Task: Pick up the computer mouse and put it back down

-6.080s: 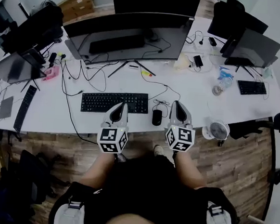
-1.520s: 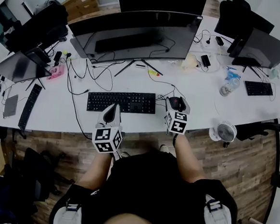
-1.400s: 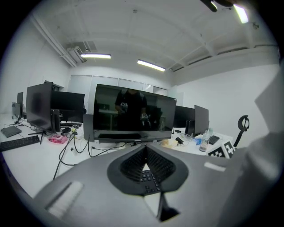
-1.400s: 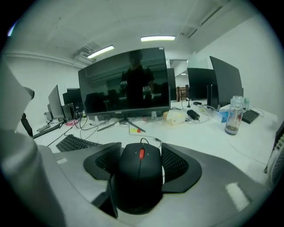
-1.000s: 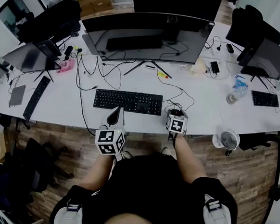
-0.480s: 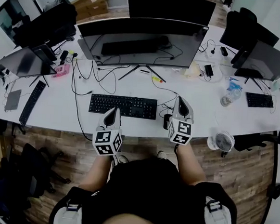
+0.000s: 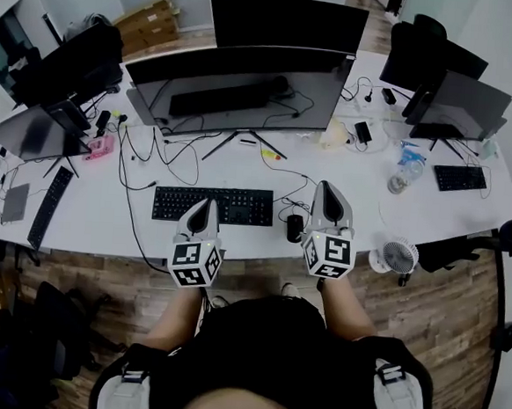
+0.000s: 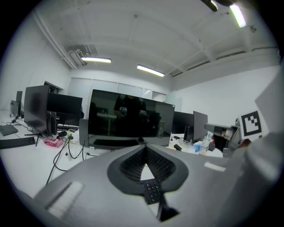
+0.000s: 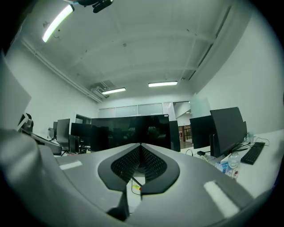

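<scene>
A long white desk [image 7: 88, 212] runs across the head view, seen from steeply above. A wide, dark, curved monitor [image 7: 239, 79] stands at its back. A flat black keyboard [image 7: 214, 205] lies near the front edge, straight ahead of the seated person.

The person's left gripper [image 7: 204, 207], grey with a marker cube, hovers over the keyboard's near edge. The right gripper [image 7: 325, 192], of the same build, hovers just to the right of the keyboard. Each gripper view shows that gripper's ribbed pads meeting at the tips with nothing between them, so both tongs are closed and empty.

The small black computer mouse [image 7: 295, 228] rests on the desk, between the keyboard's right end and the right gripper. It sits just beside that gripper and apart from it. A thin black cable [image 7: 294, 167] appears to run from the mouse towards the monitor.

The mouse is likely a light, rigid plastic shell, smooth and rounded on top, so pads set there could slide off. The two long sides look the better place to pinch, near the middle and low down. The cable may tug a little during a lift, so a firm, centred hold would suit. Hard squeezing seems unnecessary and might press the buttons.
</scene>
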